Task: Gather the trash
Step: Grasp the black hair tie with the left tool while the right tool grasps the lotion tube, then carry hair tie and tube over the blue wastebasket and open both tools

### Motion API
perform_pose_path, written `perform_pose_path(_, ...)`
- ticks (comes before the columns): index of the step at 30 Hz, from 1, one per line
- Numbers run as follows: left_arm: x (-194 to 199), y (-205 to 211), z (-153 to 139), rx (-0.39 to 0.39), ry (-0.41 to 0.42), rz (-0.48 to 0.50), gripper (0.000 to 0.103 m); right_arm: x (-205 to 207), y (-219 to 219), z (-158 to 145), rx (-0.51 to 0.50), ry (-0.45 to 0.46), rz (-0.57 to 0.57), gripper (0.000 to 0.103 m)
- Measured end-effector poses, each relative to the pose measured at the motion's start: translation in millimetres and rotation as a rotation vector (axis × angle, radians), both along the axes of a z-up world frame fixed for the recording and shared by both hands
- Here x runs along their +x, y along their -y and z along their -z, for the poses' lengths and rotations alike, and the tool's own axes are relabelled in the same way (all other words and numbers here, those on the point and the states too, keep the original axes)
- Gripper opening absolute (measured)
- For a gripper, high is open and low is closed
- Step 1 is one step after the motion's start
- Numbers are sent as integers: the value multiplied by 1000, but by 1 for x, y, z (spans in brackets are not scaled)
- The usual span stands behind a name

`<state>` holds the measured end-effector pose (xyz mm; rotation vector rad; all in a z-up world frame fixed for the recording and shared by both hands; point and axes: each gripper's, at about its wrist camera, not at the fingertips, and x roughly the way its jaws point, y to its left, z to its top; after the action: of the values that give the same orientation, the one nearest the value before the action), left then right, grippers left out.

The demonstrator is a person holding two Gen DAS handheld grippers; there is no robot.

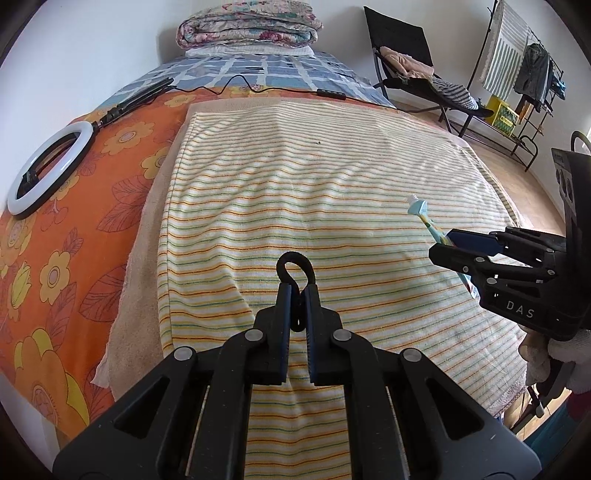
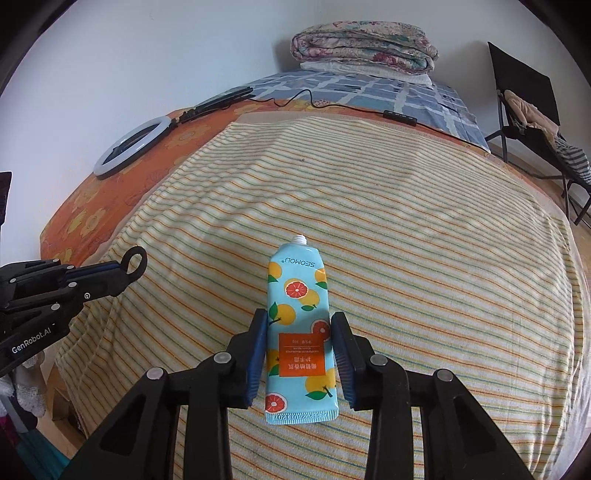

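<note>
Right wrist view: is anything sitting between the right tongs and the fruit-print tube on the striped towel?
Nothing visible. The tube already lies between the two fingers of the right tongs, on the striped towel. Around it there is only bare towel. The left tongs are off to the side, shut on a black loop.

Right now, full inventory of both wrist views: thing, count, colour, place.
Hair tie: 1, black, pinched in left gripper.
Tube: 1, light blue with orange fruit print, cap off, between right gripper's pads.
Striped towel: 1, cream with orange and green lines, on bed.
Floral sheet: 1, orange, under the towel.
Ring light: 1, white, bed's left side.
Folded quilt: 1, floral, far end of bed.
Folding chair: 1, black, clothes on it.
Left gripper: black, shut.
Right gripper: black, shut on tube.
</note>
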<state>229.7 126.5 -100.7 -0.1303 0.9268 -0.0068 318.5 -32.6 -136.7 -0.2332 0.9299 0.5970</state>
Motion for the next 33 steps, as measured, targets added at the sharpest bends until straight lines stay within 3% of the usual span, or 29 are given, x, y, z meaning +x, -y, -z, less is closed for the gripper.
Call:
perform_pose_path(7,-15,16,-15,13,29,31,5,-23,6,-20,-9,52,-11,35)
perform_pose_path(17,-49,37,-35,21,60,58,5,-66,25,-42,41,48,-10,35)
perform_pose_path(33,-138,82,-32,-14,41,90,5,-162,64,-60,69,72,-26,35)
